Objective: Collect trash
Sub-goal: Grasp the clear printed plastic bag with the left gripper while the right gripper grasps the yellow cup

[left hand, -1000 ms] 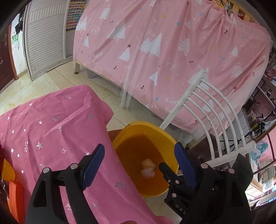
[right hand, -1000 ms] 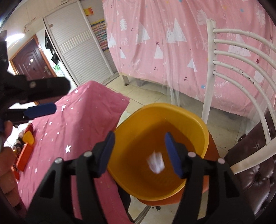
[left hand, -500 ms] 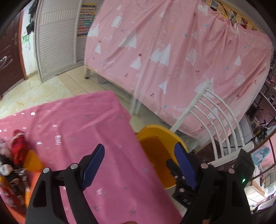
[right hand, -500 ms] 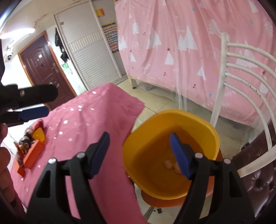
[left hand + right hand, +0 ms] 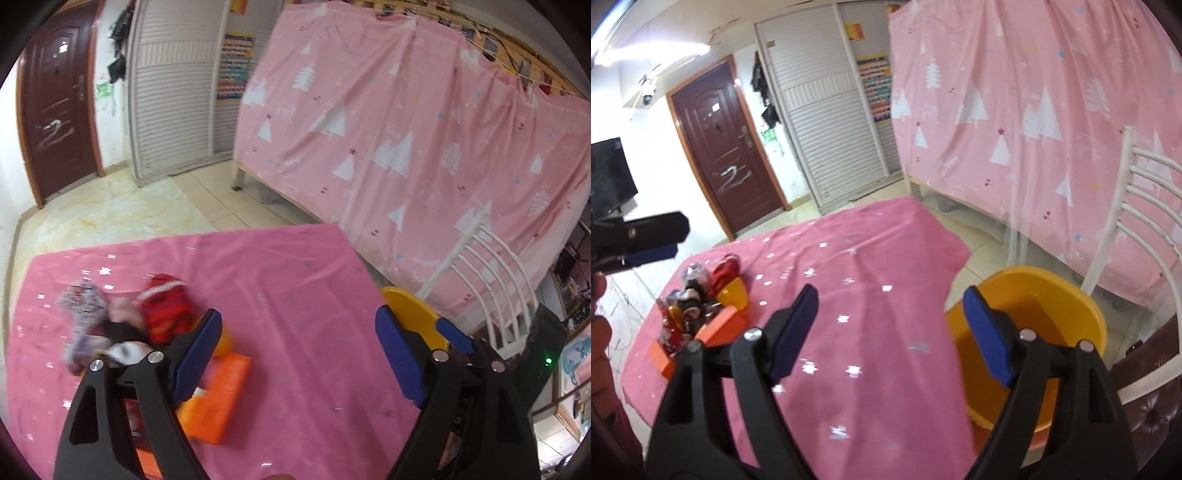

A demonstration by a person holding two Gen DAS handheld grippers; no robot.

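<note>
Trash (image 5: 110, 332) sits in a little heap on the far left side of the worktop (image 5: 295, 295), which has a pink cloth with stars on it. The heap looks like crumpled wrappers and a red fuzzy bit, right next to some orange boxes (image 5: 218, 398) and a small yellow cup (image 5: 733, 293). The yellow tub (image 5: 1034, 332) for the trash waits off the right edge of the worktop, by a white chair (image 5: 1126, 229).

To do this step well, I think one hand should go over to the heap, pick just one loose piece off the top, and pinch it in the middle so it does not slip — and not bump the boxes.

The left tongs (image 5: 299, 354) are wide open over the cloth and hold nothing. The right tongs (image 5: 890, 332) are opening wider too, with nothing between them — they touch nothing.
</note>
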